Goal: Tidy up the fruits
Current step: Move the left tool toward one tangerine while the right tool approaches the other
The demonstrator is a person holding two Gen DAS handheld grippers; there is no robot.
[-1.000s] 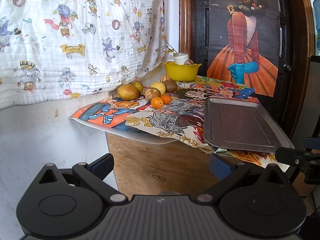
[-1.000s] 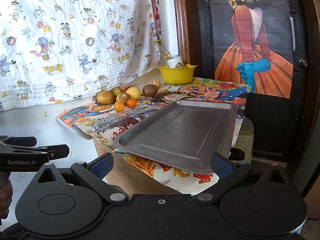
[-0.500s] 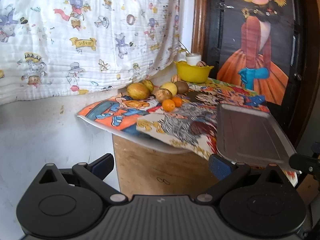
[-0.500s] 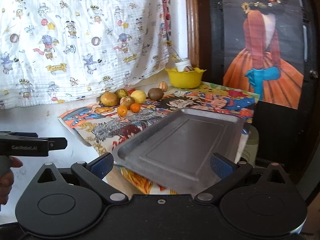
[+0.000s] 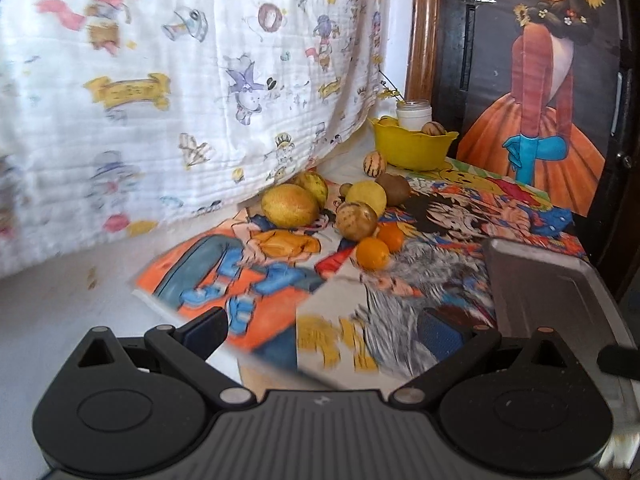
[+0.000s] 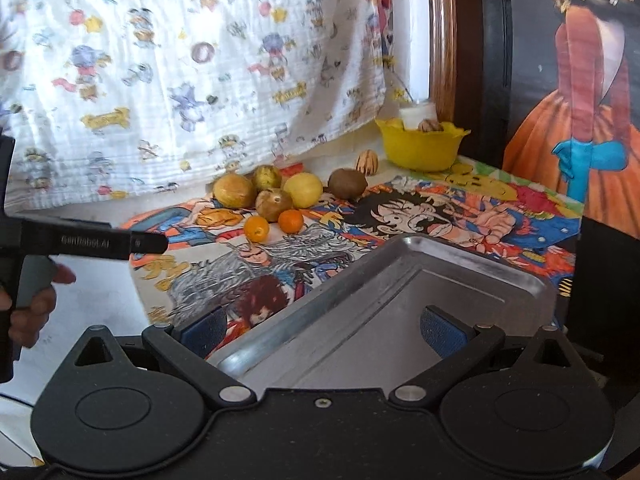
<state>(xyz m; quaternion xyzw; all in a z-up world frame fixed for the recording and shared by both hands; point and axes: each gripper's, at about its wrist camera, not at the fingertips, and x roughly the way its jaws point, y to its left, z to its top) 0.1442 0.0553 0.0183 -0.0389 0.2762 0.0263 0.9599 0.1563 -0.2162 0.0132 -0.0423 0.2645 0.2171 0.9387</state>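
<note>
Left wrist view first: our left gripper point(image 5: 320, 330) hangs with its fingers spread wide and nothing between them, over the near-left part of the comic-print cloth point(image 5: 276, 276). Straight ahead and a little to the right lies the fruit cluster point(image 5: 340, 212) — two small oranges point(image 5: 373, 254) nearest, a speckled brown fruit behind them, then yellow ones against the hanging sheet. None of it touches our fingers; the pile is well apart, farther in.

Our right gripper point(image 6: 322, 330) is likewise spread and holding nothing, hovering over the near edge of the metal tray point(image 6: 400, 304), which is bare and runs away from us toward the far right. From there the fruit cluster point(image 6: 276, 200) sits far and to the left, beyond the tray's left rim. The yellow bowl point(image 6: 420, 150) stands at the far end with a fruit or two inside.

We judge the left gripper nearer and better lined up — the closest orange is its natural first pick, carried rightward to the tray.
</note>
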